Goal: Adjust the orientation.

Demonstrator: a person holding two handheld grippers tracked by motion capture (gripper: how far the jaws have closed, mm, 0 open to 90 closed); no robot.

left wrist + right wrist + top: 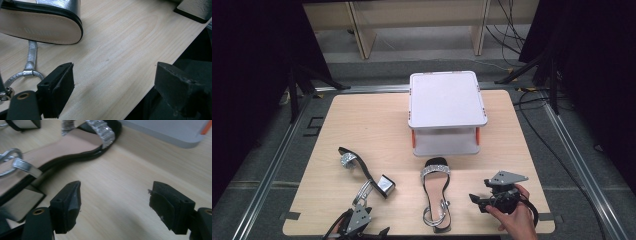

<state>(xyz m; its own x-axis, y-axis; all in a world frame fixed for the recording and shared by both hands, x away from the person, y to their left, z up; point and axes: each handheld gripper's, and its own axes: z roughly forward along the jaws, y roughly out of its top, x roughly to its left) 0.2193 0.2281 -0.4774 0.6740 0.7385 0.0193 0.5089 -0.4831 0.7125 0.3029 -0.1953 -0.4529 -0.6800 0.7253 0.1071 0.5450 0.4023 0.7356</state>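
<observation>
Two grippers wait at the near table edge, left gripper (357, 223) and right gripper (496, 197) both spread wide, holding nothing; beyond them the tipped sandal (364, 172) and upright sandal (435, 192), glittery silver straps, black soles, lie ungrasped on pale wood; farthest, the smooth white two-tier rack (446, 97) stands unfilled.

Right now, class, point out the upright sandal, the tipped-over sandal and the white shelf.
Upright sandal (435, 192): high view, insole.
Tipped-over sandal (368, 175): high view, sole edge.
White shelf (446, 98): high view, top board.
</observation>
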